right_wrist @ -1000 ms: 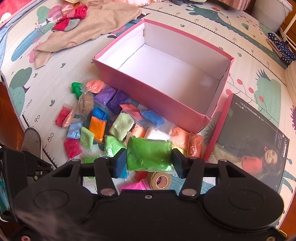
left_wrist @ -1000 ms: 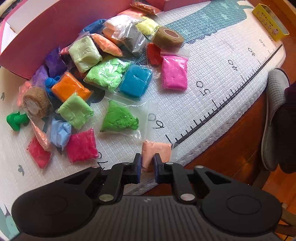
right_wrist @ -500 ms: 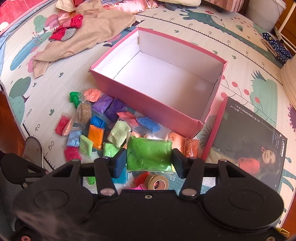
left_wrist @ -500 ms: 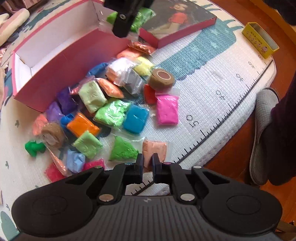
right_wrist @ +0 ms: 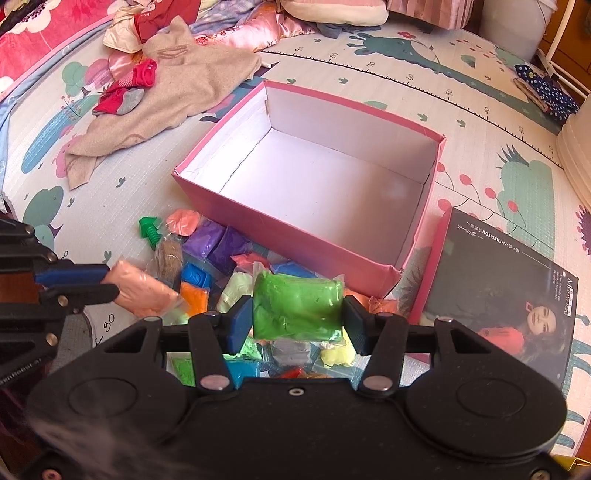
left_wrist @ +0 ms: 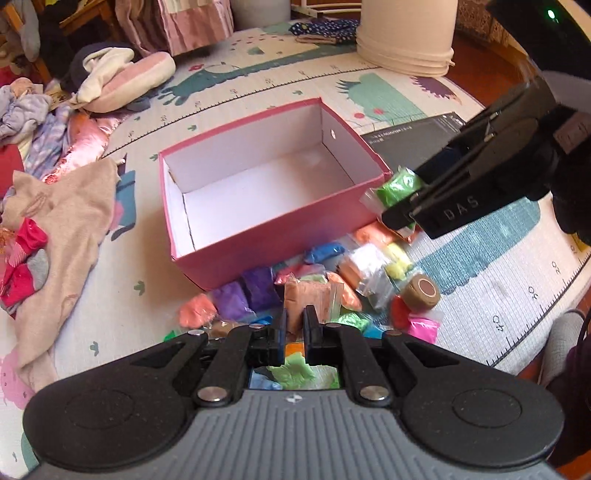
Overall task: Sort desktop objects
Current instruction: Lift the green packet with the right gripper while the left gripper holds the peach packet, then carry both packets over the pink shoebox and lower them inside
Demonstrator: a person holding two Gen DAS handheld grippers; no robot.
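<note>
My left gripper point(left_wrist: 294, 326) is shut on a peach clay bag point(left_wrist: 308, 300) and holds it above the pile of coloured clay bags point(left_wrist: 332, 280). From the right wrist view the left gripper point(right_wrist: 107, 282) shows at the left with the peach bag point(right_wrist: 142, 290). My right gripper point(right_wrist: 297, 315) is shut on a bright green clay bag point(right_wrist: 297, 306), held near the front corner of the open pink box point(right_wrist: 295, 236). In the left wrist view the right gripper point(left_wrist: 400, 210) with the green bag point(left_wrist: 397, 188) hangs by the pink box's point(left_wrist: 280, 229) right corner. The box is empty inside.
The box lid point(right_wrist: 495, 280) with a printed picture lies right of the box. A beige cloth point(left_wrist: 66, 221) and clothes lie to the left. Brown tape rolls point(left_wrist: 421, 291), a green toy bolt point(right_wrist: 149, 229) and a white bucket point(left_wrist: 406, 33) are on the play mat.
My left gripper has lifted the peach bag off the mat and tilted up toward the box. My right gripper has carried the green bag closer to the box.
</note>
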